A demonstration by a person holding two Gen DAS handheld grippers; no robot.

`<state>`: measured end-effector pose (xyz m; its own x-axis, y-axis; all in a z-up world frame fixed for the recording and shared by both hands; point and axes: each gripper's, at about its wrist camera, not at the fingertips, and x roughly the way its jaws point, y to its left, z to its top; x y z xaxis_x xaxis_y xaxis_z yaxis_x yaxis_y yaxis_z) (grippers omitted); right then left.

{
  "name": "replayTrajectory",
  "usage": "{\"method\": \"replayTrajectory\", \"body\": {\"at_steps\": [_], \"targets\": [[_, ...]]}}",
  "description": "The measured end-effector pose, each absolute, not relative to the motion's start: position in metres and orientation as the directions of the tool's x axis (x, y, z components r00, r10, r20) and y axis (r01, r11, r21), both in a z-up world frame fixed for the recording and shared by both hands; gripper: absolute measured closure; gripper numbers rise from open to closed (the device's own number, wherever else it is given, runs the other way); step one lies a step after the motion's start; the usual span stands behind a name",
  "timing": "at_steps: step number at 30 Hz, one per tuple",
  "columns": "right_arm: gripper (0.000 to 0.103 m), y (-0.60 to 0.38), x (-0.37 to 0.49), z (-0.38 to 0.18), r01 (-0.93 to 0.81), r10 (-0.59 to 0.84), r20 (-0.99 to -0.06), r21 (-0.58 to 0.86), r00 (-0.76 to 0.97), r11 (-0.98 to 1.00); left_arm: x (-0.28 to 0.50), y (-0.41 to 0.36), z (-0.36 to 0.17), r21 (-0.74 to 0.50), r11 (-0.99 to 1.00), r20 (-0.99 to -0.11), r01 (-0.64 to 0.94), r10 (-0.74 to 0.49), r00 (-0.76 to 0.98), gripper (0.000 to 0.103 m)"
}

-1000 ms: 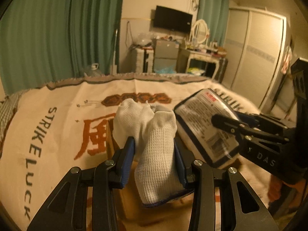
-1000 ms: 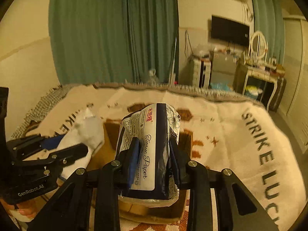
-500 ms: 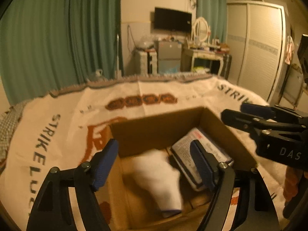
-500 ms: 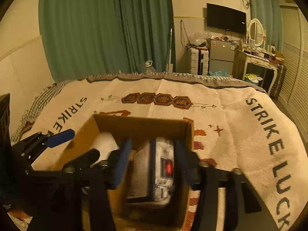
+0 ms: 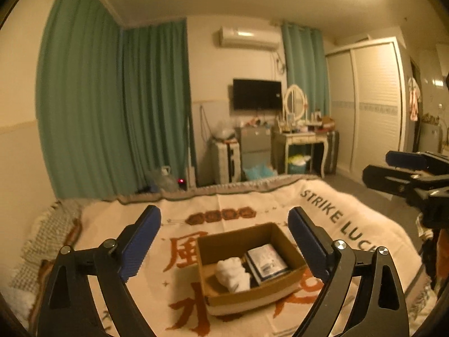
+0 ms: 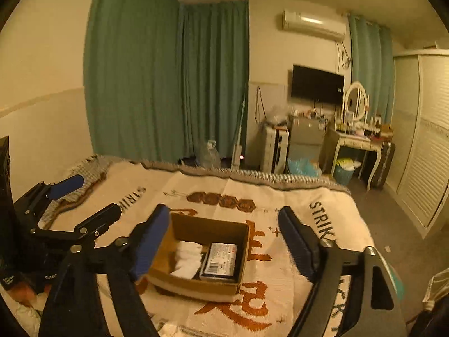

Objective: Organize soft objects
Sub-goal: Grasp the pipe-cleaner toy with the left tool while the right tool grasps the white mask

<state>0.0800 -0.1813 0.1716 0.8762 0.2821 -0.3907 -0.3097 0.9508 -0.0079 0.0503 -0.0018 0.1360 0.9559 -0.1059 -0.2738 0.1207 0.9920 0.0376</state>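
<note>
Currently, both tongs are held above the bed with their jaws spread wide and nothing between them. The left tongs (image 5: 224,241) frame the cardboard box (image 5: 247,297) from above; the right tongs (image 6: 224,241) do the same from the other side. Each unit is visible in the other's camera: the right tongs at the right edge of the left wrist view, the left tongs at the left edge of the right wrist view.

The cardboard box stands open-topped on the blanket (image 5: 252,205), near the middle of the bed, resting on the orange characters woven into the cloth. Inside the box lie two items side by side:
- the white socks (image 5: 233,273), bunched in the left half of the box;
- the tissue pack (image 5: 266,259), lying flat in the right half, printed face up.

The two items sit just beside each other; contact between them cannot be confirmed. Black "STRIKE LUCK" lettering runs along the right edge of the blanket.
</note>
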Motion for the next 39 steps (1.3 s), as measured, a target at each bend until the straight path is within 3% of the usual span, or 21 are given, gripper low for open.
{"method": "replayTrajectory", "body": {"at_steps": [4,10,17,24,29,33,39], "targets": [[0.0,-0.183,0.021,0.188,-0.343,0.321,-0.344,-0.005,0.883,0.939,0.002,0.004,0.135,0.027,0.988,-0.259,0.149,-0.137,0.956,0.009],[0.0,-0.172,-0.038,0.162,-0.352,0.303,-0.37,-0.071,0.878,0.933,-0.029,0.0,0.097,0.078,0.992,-0.323,0.095,-0.065,0.944,0.009],[0.0,-0.165,-0.05,0.071,-0.35,0.275,-0.468,-0.081,0.84,0.933,-0.031,-0.004,0.017,0.045,0.996,-0.459,0.076,-0.047,0.887,0.01],[0.0,-0.163,-0.032,-0.035,-0.338,0.214,-0.639,-0.078,0.739,0.938,-0.016,-0.013,-0.071,0.083,0.996,-0.621,0.043,0.018,0.783,0.01],[0.0,-0.161,-0.019,-0.095,-0.331,0.195,-0.737,-0.042,0.647,0.943,-0.015,-0.003,-0.11,0.036,0.999,-0.696,0.006,0.021,0.717,0.01],[0.005,-0.156,-0.011,-0.123,-0.342,0.172,-0.784,-0.055,0.597,0.938,-0.018,0.002,-0.12,0.015,1.0,-0.71,-0.004,0.013,0.704,0.01],[0.024,-0.146,-0.003,-0.15,-0.391,0.211,-0.83,-0.009,0.516,0.92,-0.024,0.002,-0.124,0.011,1.0,-0.72,0.004,0.005,0.694,0.01]]}}
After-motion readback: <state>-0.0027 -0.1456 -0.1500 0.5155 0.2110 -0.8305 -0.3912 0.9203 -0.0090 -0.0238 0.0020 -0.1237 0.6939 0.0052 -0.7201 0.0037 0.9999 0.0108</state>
